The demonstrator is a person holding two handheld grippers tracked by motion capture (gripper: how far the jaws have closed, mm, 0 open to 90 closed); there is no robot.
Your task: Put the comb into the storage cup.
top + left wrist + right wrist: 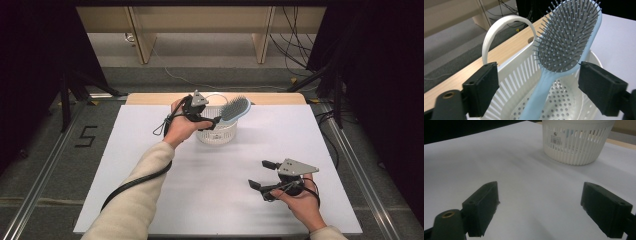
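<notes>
We're working over a matte white tabletop (150, 165); left tool (539, 87) standing open around the pale-blue bristled hairbrush (567, 37) leaning in the slotted white plastic basket (519, 75) ahead; right tool (539, 207) open, empty.

A white table (150, 150) stands on grey floor (45, 165), black curtains (30, 60) flanking wooden furniture (200, 22) behind.

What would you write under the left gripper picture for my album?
Light blue hairbrush standing handle-down in a white slotted basket, between the open left gripper fingers.
</notes>
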